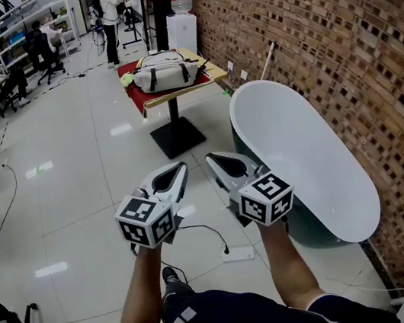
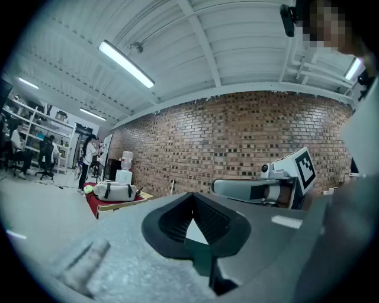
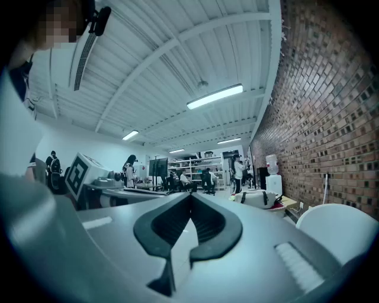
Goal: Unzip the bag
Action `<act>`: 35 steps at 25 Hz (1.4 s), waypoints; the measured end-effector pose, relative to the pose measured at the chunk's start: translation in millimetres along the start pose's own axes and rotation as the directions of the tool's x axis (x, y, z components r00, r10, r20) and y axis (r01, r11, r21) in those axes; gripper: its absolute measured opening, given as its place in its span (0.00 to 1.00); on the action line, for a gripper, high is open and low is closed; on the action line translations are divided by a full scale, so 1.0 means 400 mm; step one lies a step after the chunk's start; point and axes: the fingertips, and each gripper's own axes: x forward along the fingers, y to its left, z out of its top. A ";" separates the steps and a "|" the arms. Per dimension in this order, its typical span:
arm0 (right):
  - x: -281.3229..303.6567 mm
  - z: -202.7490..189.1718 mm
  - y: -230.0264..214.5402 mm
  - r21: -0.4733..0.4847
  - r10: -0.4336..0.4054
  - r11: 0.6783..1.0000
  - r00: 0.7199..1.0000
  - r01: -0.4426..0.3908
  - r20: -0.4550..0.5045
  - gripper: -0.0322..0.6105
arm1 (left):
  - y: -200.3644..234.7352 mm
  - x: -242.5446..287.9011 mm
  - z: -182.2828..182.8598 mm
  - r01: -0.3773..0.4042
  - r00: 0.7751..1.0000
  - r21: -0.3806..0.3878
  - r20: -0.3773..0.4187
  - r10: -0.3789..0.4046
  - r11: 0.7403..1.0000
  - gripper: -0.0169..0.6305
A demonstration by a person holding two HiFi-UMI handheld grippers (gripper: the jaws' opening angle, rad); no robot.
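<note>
A white bag (image 1: 163,71) with dark straps lies on a small pedestal table (image 1: 147,103) covered in red cloth, far ahead across the floor. The same bag (image 2: 116,190) shows small at the left of the left gripper view, and the bag (image 3: 255,197) shows small at mid right of the right gripper view. My left gripper (image 1: 181,167) and right gripper (image 1: 208,159) are held side by side in front of my body, well short of the table. Both are shut with nothing between their jaws.
A white oval tub (image 1: 301,155) stands along the brick wall (image 1: 335,40) to my right. A power strip (image 1: 239,253) and cable lie on the tiled floor below my hands. A water dispenser (image 1: 182,15) stands behind the table. People work at shelves and desks at far left (image 1: 13,58).
</note>
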 end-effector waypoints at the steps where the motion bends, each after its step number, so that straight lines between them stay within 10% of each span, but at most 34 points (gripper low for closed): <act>1: 0.025 0.000 -0.005 0.000 -0.001 1.000 1.000 0.001 -0.002 0.06 | 0.025 0.005 0.002 0.001 1.000 0.001 -0.002 -0.001 1.000 0.03; 22: 0.542 0.005 -0.102 -0.026 -0.116 0.993 0.992 0.114 -0.056 0.06 | 0.588 0.117 0.041 0.092 0.995 0.028 -0.049 -0.091 0.995 0.03; 35: 0.723 -0.030 -0.412 0.001 -0.056 0.998 0.997 0.056 -0.050 0.06 | 0.763 0.414 0.007 0.031 0.997 0.017 -0.075 -0.029 0.999 0.03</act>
